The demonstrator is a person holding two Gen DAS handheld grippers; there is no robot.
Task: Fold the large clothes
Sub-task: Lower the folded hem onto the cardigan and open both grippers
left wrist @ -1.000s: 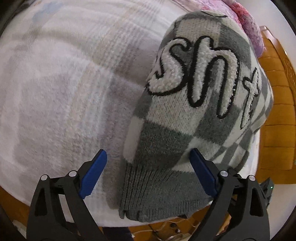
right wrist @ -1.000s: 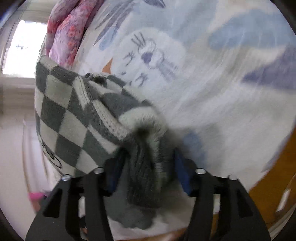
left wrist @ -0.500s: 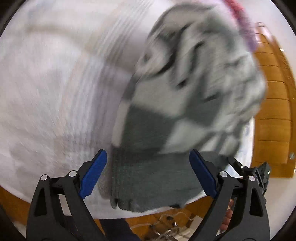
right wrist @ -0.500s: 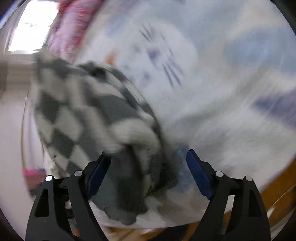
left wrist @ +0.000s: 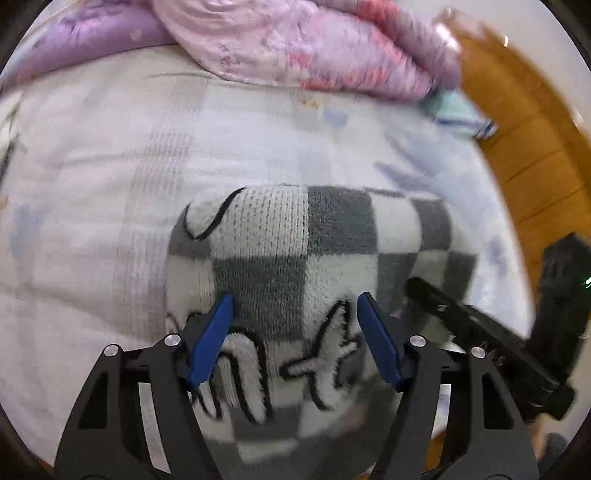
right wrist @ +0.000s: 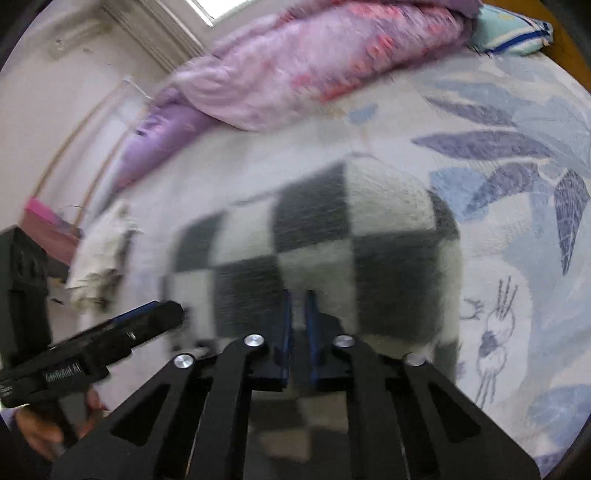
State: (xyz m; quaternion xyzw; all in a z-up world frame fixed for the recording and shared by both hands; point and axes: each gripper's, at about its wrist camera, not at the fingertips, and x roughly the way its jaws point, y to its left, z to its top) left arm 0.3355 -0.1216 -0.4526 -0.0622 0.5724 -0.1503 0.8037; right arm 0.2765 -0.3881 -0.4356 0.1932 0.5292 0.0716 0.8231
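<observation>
A grey and white checkered knit sweater [left wrist: 314, 258] with black-outlined fuzzy lettering lies folded into a compact block on the bed; it also shows in the right wrist view [right wrist: 332, 251]. My left gripper [left wrist: 295, 314] is open, its blue pads hovering over the sweater's near part with nothing between them. My right gripper [right wrist: 299, 314] has its jaws nearly together above the sweater's near edge, empty as far as I can see. The right gripper also shows in the left wrist view [left wrist: 480, 332], and the left gripper in the right wrist view [right wrist: 110, 339].
The bed sheet [right wrist: 517, 184] has blue leaf and rabbit prints. A pink and purple quilt [left wrist: 295, 44] is bunched at the far side, with a teal pillow [right wrist: 513, 29] beside it. A wooden bed frame [left wrist: 535, 129] is at right. A white cloth [right wrist: 103, 254] lies at left.
Both grippers let go of the sweater and pulled back to face it from the near side. The right gripper opened and then closed empty. The sweater now lies flat, folded.
</observation>
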